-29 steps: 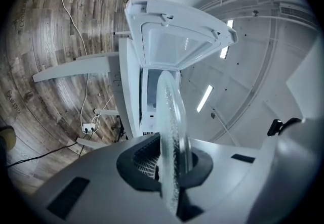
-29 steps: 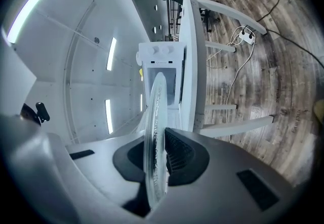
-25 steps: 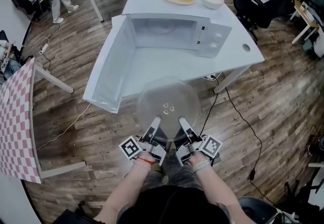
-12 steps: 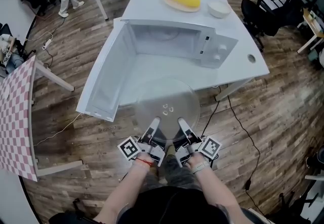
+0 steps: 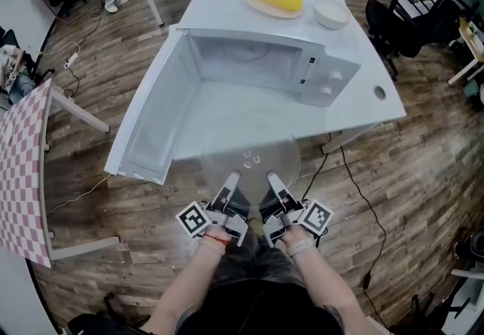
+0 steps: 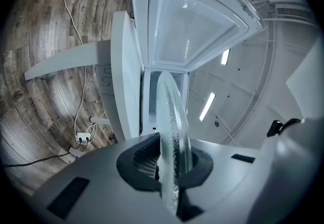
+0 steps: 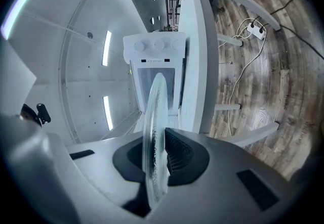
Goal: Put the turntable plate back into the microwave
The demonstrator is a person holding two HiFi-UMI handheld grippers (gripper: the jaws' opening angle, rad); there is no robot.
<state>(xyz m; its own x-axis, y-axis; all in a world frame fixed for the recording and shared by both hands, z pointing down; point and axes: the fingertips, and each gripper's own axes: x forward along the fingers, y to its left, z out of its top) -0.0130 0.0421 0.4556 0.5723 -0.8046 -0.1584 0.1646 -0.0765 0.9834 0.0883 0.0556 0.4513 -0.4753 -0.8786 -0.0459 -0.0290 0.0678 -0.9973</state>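
Head view, change: the turntable plate [image 5: 249, 153] is seen to have been carried nearer the microwave [image 5: 321, 72] than a second ago; its far edge is now laid over the near edge of the worktop [image 5: 370, 103].
Head view, meaning: the approach is judged to be under way; the plate is not yet inside the cavity, and the door [image 5: 151, 118] is swung open at centre left.
Head view, grip: the near rim is clamped by the left tongs [image 5: 229, 181] and the right tongs [image 5: 273, 179], side by side at lower centre.
Head view, look: a round disc of clear glass is shown, held roughly level, with small raised nubs near its middle.
Left gripper view: the plate [image 6: 172, 127] is seen edge-on, and the left tongs [image 6: 169, 167] are closed on its frosted-looking rim; the open door [image 6: 195, 26] fills the top.
Right gripper view: the right tongs [image 7: 157, 162] are likewise closed on the plate [image 7: 154, 127]; the microwave's knobs [image 7: 159, 45] are lined up beyond it.
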